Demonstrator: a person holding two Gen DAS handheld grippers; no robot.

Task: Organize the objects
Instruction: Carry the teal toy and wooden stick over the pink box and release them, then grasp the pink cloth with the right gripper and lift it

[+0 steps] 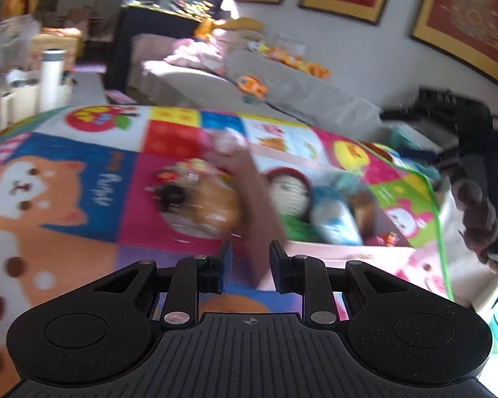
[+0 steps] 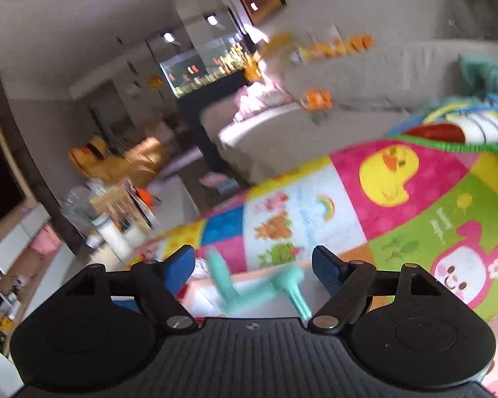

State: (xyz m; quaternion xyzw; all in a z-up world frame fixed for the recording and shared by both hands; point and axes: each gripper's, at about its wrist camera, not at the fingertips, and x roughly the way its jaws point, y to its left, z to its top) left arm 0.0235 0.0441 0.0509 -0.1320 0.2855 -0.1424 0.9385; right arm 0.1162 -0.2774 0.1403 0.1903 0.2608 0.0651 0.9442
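My left gripper (image 1: 250,258) clamps a plush toy (image 1: 202,199) over the pink box (image 1: 348,253). My right gripper (image 2: 253,267) is spread, a teal toy (image 2: 249,285) loose beneath. I should release low over the box. Play mat (image 1: 116,172) reads, blurred, "Puppy".
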